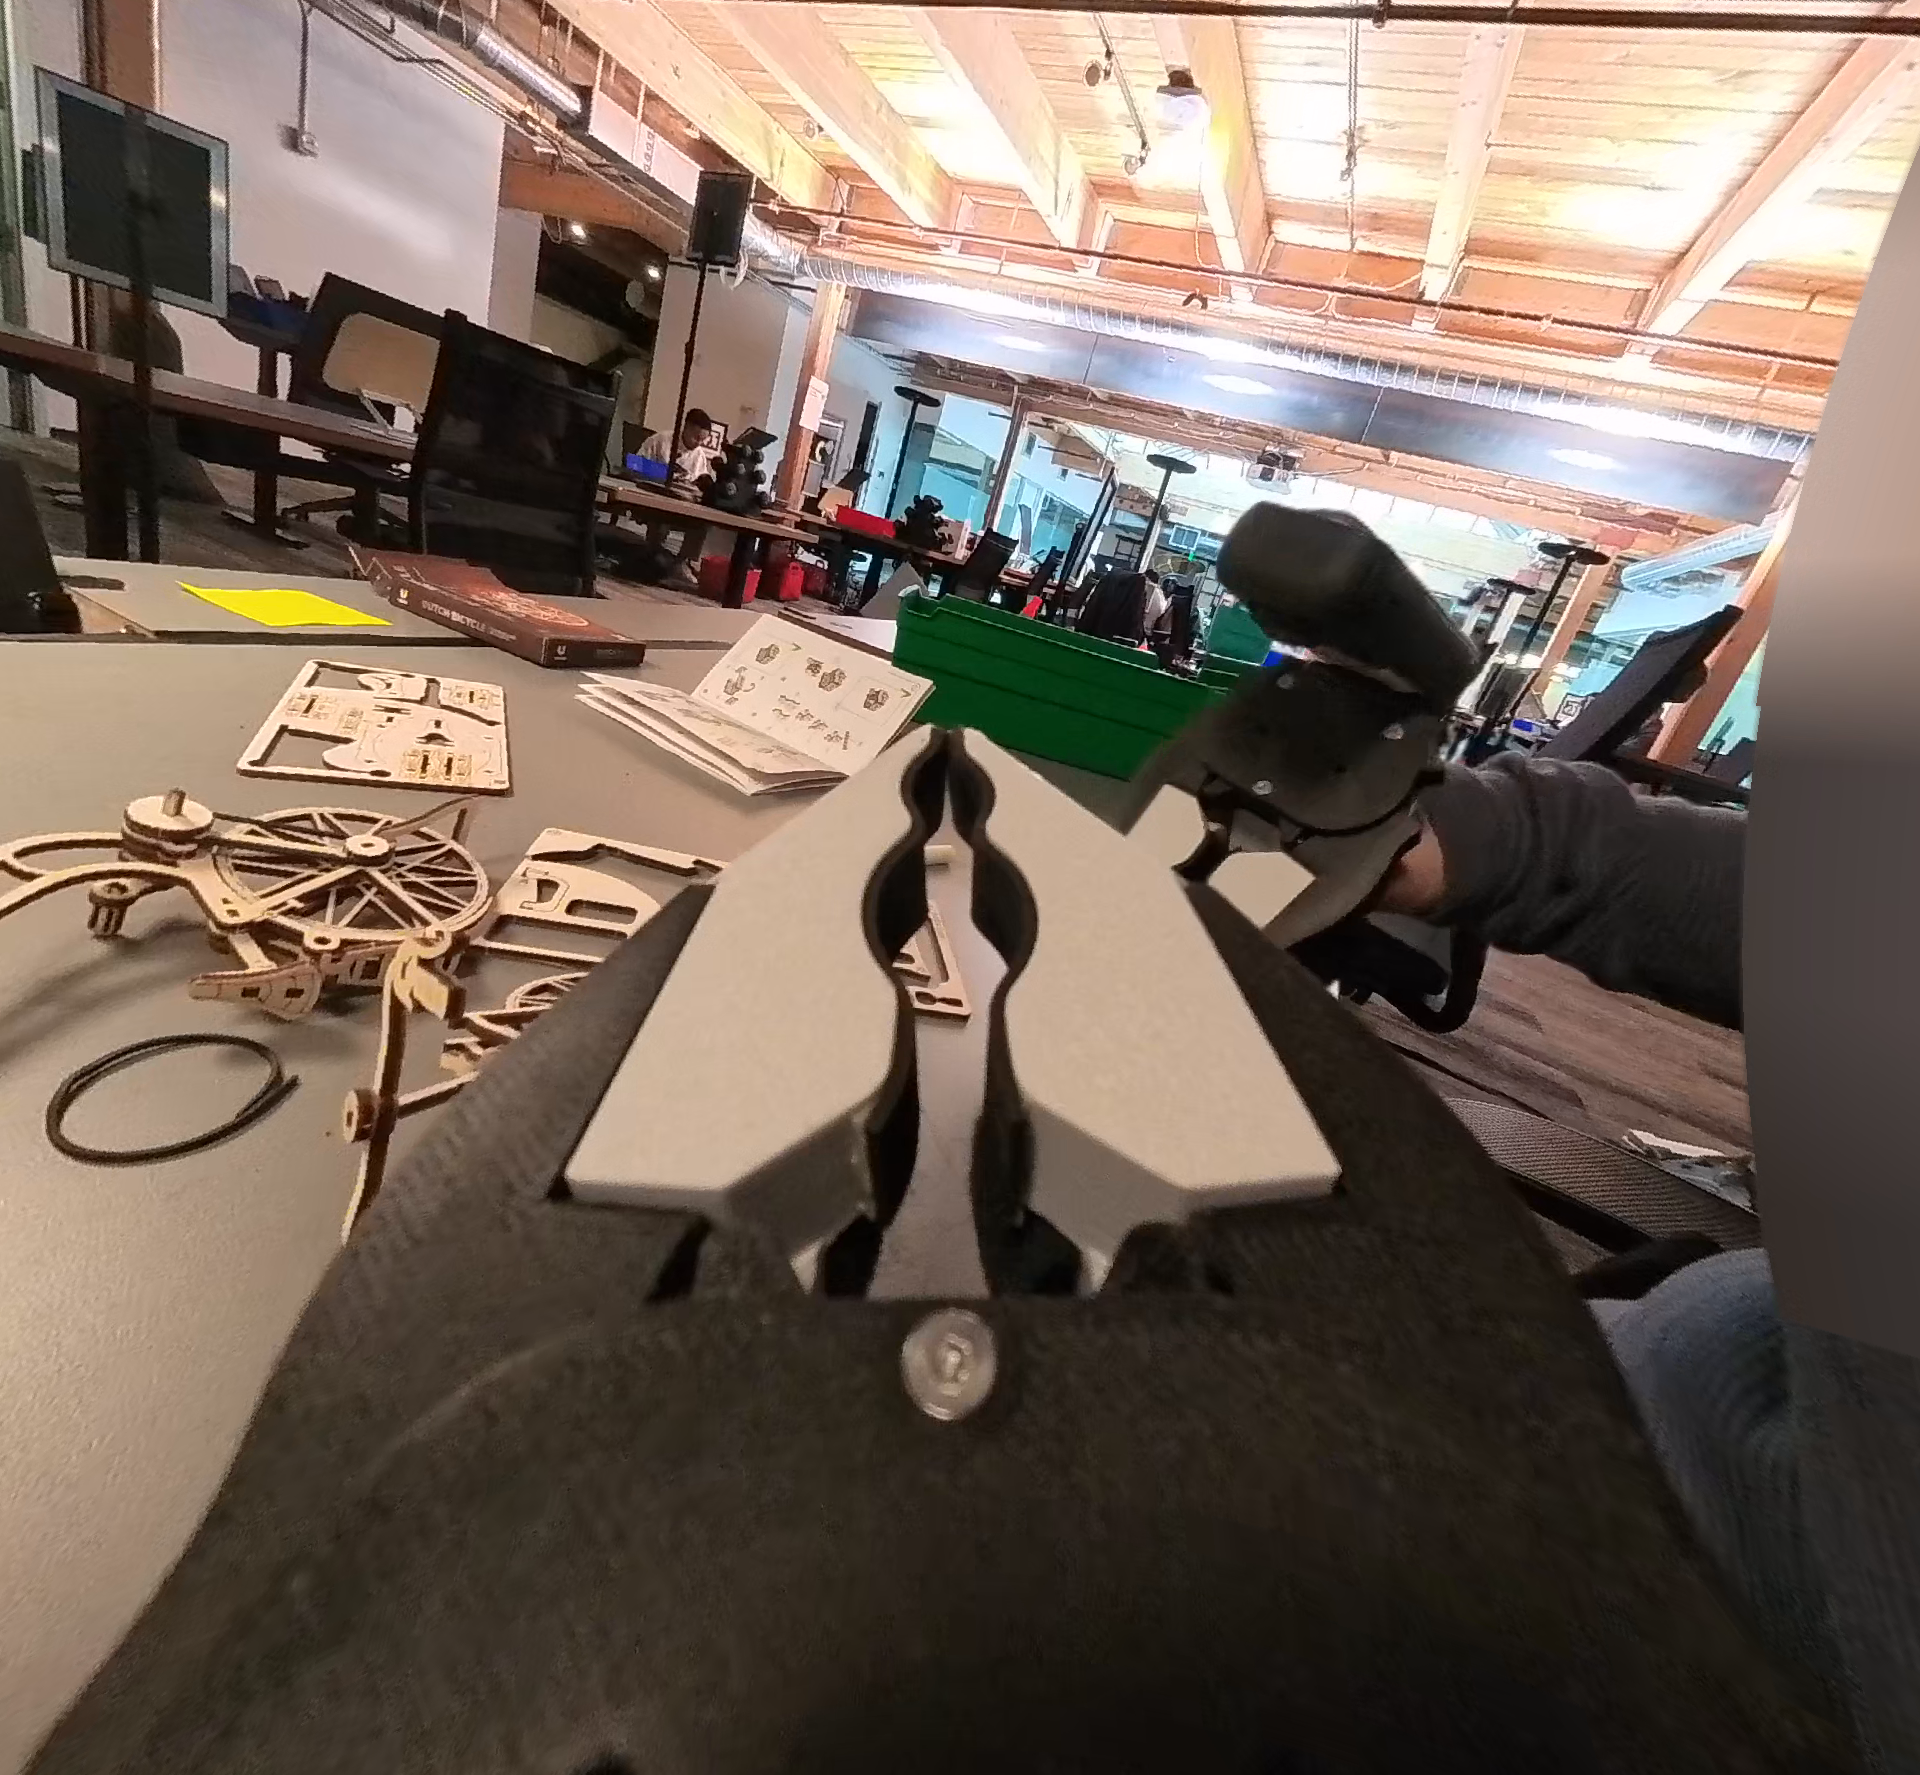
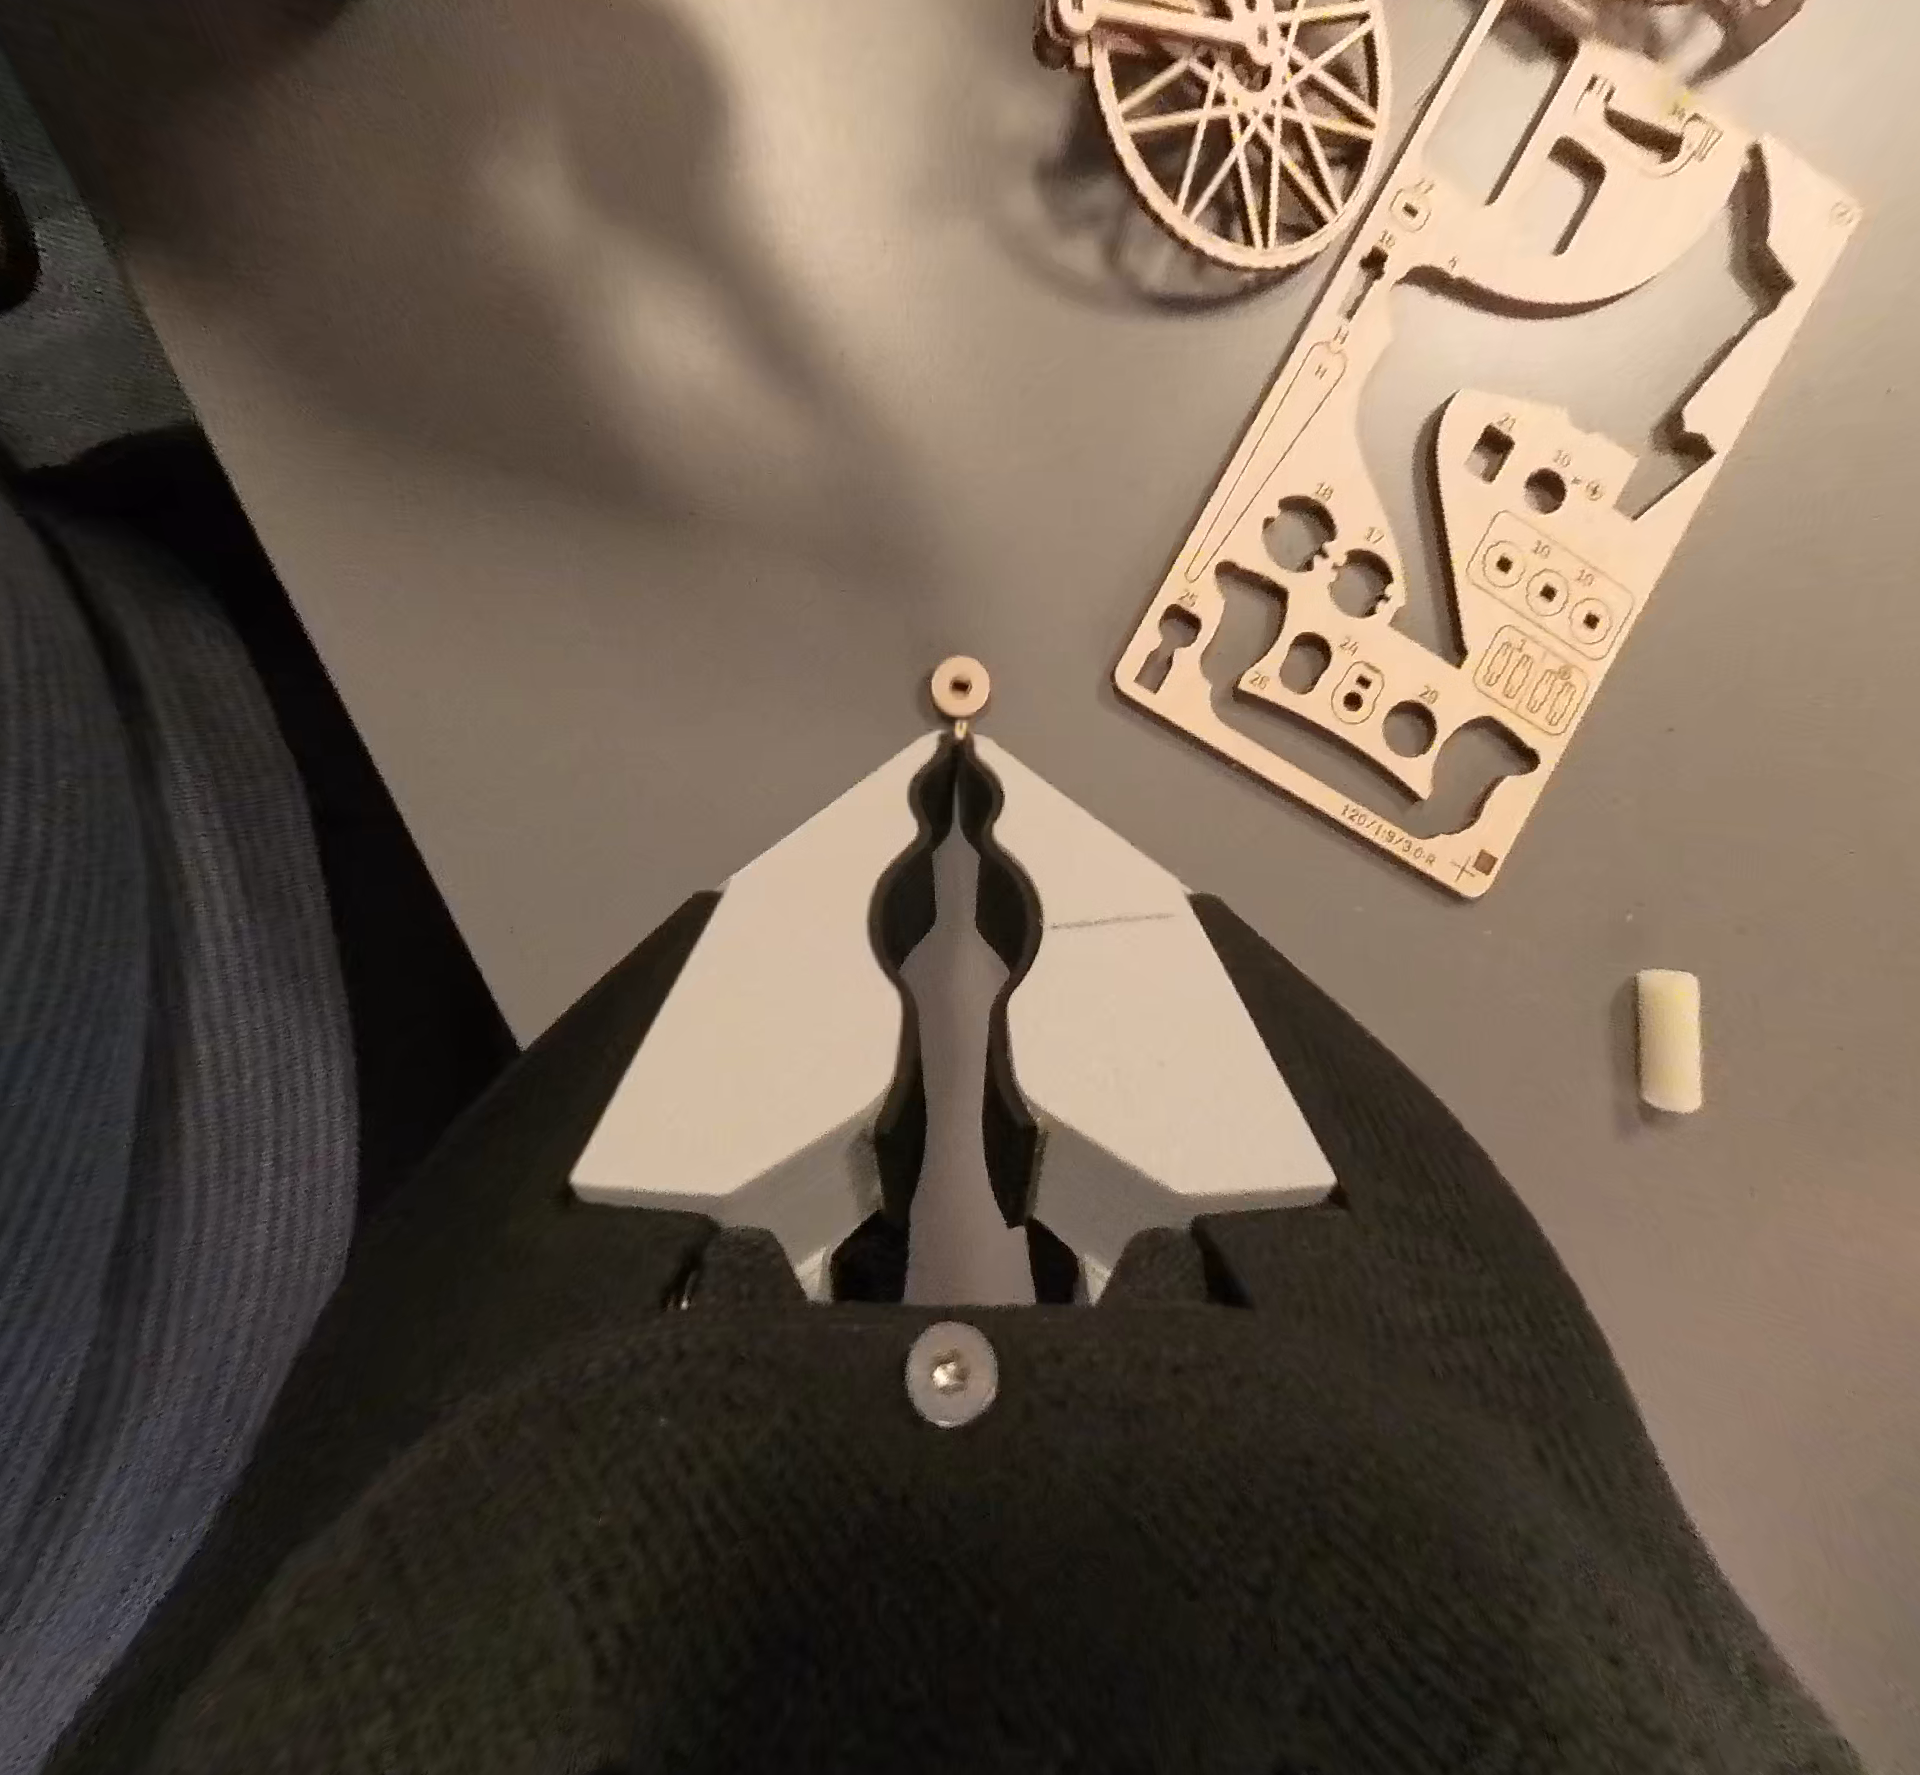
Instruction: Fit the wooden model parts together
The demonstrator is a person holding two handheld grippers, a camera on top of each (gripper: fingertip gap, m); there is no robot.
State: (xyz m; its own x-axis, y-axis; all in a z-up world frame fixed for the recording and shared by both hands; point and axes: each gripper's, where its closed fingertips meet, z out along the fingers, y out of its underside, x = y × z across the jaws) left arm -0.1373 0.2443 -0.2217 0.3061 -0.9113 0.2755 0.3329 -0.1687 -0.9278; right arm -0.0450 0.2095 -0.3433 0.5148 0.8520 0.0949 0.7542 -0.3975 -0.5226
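Observation:
A part-built wooden bicycle model lies on the grey table at the left; its spoked wheels show at the top of the right wrist view. My left gripper is shut and empty, raised above the table. My right gripper is shut, its tips against a tiny light nub at the edge of a small round wooden washer lying near the table edge; I cannot tell if the nub is pinched. It also shows in the left wrist view, held by a hand.
Punched-out wooden part sheets lie on the table. So do a white cylinder piece, a black rubber ring, an open booklet, a brown box and green bins. The person's lap is past the table edge. Tip to tip, the grippers are about 15 cm apart. The white cylinder piece is about 15 cm from my right fingertips and 25 cm from my left.

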